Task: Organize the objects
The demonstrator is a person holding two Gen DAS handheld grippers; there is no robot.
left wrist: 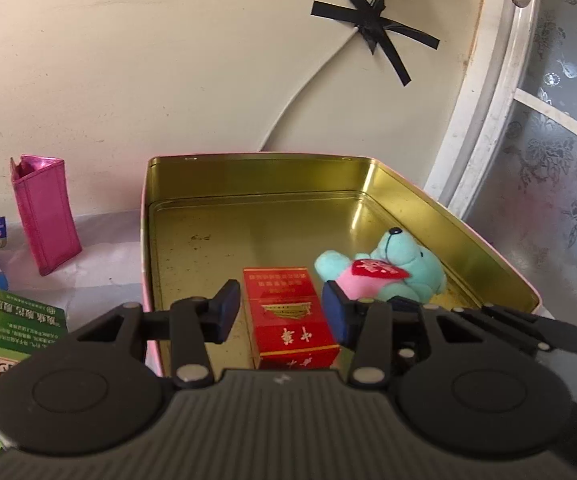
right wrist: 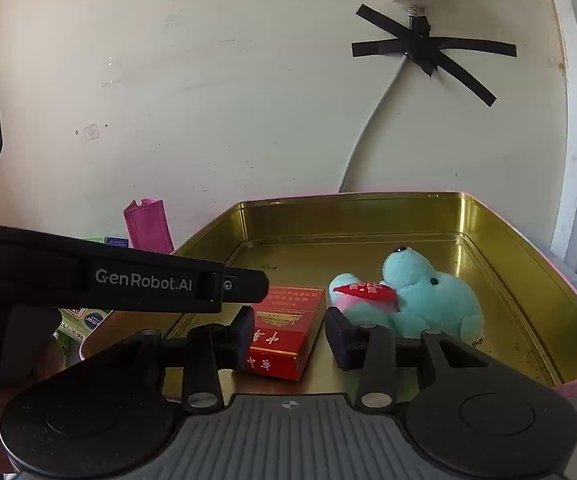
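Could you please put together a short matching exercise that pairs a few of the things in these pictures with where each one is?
Things:
1. red pack
2. plush toy
3. pink pouch
4. black tape

Places:
A. standing on the table left of the tin, outside it
B. stuck on the wall in a cross over a cable
C. lying flat on the tin's floor, near its front
D. lying in the tin, right of the red pack

Pairs: 1-C, 2-D, 3-A, 4-B
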